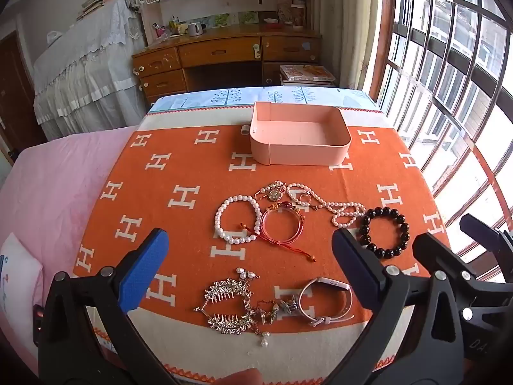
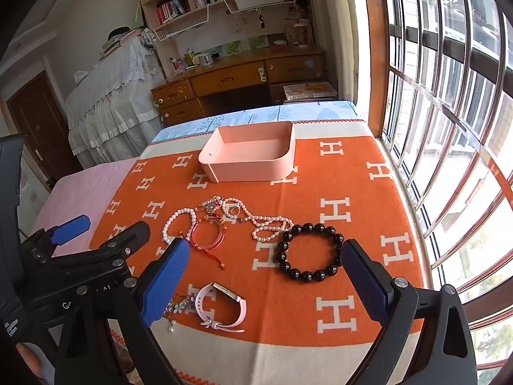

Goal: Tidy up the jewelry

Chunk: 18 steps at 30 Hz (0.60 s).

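Note:
Jewelry lies on an orange blanket: a white pearl bracelet [image 1: 237, 221], a red bangle [image 1: 282, 227], a pearl necklace [image 1: 327, 205], a black bead bracelet [image 1: 384, 232] [image 2: 309, 253], silver hair combs [image 1: 227, 304] and a pink watch [image 1: 327, 301] [image 2: 221, 306]. An empty pink box [image 1: 298, 138] [image 2: 250, 157] stands beyond them. My left gripper [image 1: 250, 266] is open and empty, held above the combs and watch. My right gripper [image 2: 266, 276] is open and empty, near the black bracelet and watch.
The orange blanket [image 1: 179, 166] covers a table beside a pink bed [image 1: 48, 192]. A barred window [image 2: 449, 128] runs along the right. A wooden desk [image 1: 224, 57] stands behind. A small ring-like object [image 1: 245, 130] sits left of the box.

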Each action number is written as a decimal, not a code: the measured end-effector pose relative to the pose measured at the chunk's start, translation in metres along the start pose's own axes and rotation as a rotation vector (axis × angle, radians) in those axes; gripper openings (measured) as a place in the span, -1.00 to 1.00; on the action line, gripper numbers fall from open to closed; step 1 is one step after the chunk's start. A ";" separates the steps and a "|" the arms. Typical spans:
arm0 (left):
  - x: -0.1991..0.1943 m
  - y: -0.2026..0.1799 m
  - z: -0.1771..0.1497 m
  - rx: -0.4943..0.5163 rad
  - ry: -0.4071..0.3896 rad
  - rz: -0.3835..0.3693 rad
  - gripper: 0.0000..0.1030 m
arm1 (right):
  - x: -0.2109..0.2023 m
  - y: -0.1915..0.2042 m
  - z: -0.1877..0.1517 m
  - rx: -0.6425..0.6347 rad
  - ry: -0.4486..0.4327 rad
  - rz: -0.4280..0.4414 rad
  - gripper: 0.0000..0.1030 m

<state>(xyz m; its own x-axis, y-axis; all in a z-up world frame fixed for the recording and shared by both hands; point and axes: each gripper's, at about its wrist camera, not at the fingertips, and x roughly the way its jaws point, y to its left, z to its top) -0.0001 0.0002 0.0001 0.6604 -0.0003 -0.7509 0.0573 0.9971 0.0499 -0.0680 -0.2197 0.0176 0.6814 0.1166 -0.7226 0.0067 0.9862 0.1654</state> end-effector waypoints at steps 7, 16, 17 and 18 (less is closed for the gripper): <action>0.002 0.001 0.000 -0.005 0.013 -0.017 0.92 | 0.001 0.002 0.001 0.002 0.003 0.000 0.88; 0.000 -0.009 0.001 0.011 0.017 -0.027 0.87 | -0.004 0.003 0.001 0.007 -0.002 -0.011 0.88; -0.001 -0.011 0.001 0.013 0.016 -0.028 0.85 | -0.002 0.004 0.001 0.008 -0.002 -0.012 0.88; 0.003 -0.008 -0.004 0.010 0.018 -0.036 0.84 | -0.003 0.004 0.000 0.010 -0.002 -0.013 0.88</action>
<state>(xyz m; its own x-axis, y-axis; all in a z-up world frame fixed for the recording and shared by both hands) -0.0013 -0.0071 -0.0051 0.6443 -0.0345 -0.7640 0.0880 0.9957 0.0292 -0.0696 -0.2163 0.0203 0.6826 0.1037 -0.7234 0.0227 0.9864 0.1628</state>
